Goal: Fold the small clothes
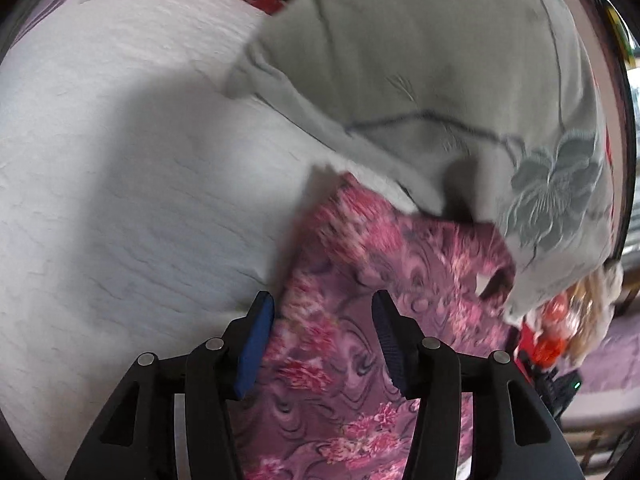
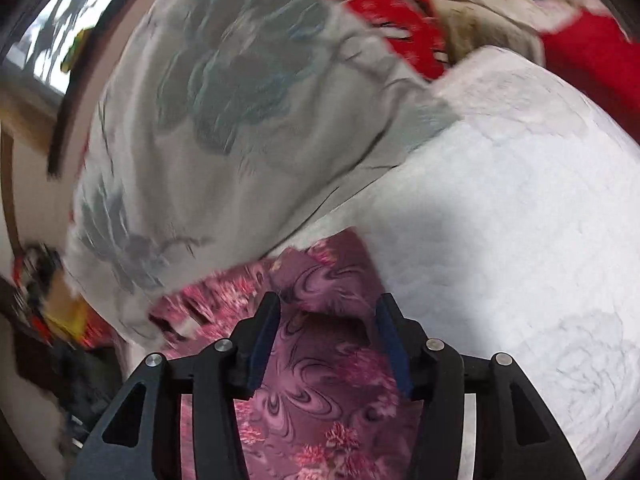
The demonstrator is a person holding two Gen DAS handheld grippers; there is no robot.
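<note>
Hovering open-jawed, both grippers over pink garment (image 1: pixel 340 360)

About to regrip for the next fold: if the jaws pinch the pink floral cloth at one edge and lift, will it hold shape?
Probably not. The pink floral cloth already lies creased and folded over on the white bedcover, so it should droop. It looks thin, likely light. Its sheen hints that it may slip between the pads.

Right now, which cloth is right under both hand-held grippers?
The pink-and-purple floral cloth; the grey flowered cloth lies farther away.
</note>
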